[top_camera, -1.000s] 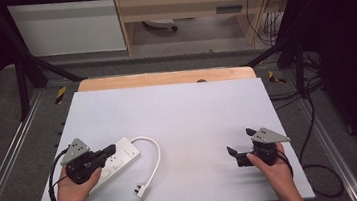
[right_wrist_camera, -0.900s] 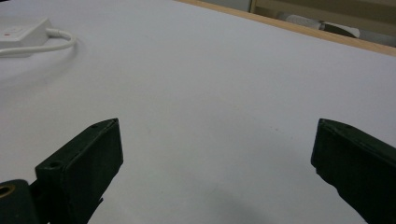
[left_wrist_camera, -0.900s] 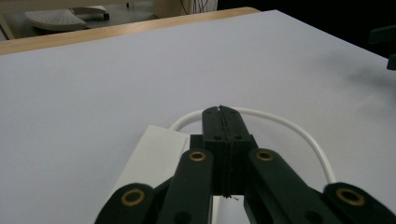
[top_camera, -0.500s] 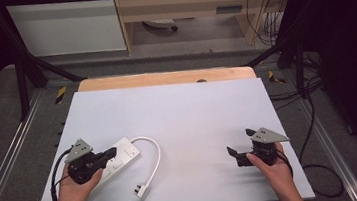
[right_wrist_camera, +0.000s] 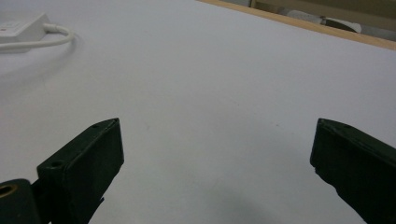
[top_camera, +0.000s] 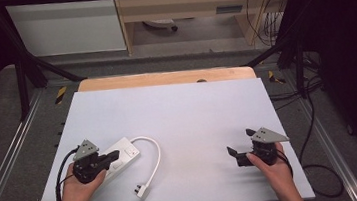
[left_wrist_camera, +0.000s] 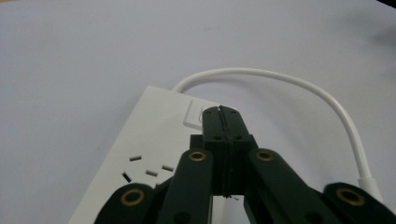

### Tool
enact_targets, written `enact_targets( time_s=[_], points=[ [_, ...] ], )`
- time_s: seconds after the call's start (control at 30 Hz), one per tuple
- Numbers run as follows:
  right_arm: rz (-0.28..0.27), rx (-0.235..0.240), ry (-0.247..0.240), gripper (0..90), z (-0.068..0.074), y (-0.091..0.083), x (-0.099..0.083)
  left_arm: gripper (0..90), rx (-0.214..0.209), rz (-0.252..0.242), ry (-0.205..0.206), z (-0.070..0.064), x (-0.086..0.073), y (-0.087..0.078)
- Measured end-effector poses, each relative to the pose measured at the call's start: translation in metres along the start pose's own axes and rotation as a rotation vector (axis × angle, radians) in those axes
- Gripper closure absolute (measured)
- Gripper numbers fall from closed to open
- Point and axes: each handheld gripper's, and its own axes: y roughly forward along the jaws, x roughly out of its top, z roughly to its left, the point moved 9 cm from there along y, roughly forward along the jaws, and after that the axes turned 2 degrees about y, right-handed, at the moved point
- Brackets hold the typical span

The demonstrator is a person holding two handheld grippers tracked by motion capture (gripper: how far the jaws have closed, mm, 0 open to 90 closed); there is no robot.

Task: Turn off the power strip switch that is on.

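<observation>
A white power strip lies at the table's front left, its white cable looping round to a plug near the front edge. My left gripper is shut with nothing between its jaws. In the left gripper view its tips hang over the power strip beside the rocker switch; whether they touch it I cannot tell. My right gripper sits at the front right, open and holding nothing. Its jaws stand wide apart over bare table, with the power strip far off.
The white table top has a wooden strip along its far edge. Metal frame rails run along both sides, and black cables lie on the floor to the right.
My left gripper has edged a little to the right, further over the power strip. The right gripper has stayed where it was.
</observation>
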Motion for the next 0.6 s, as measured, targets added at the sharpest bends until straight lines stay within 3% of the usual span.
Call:
enact_targets(
  time_s=[0.6],
  points=[
    [0.008,0.002,0.003,3.2,0.001,0.0,-0.001,89.8,-0.006,0.086,0.006,0.001,-0.015,0.008]
  ],
)
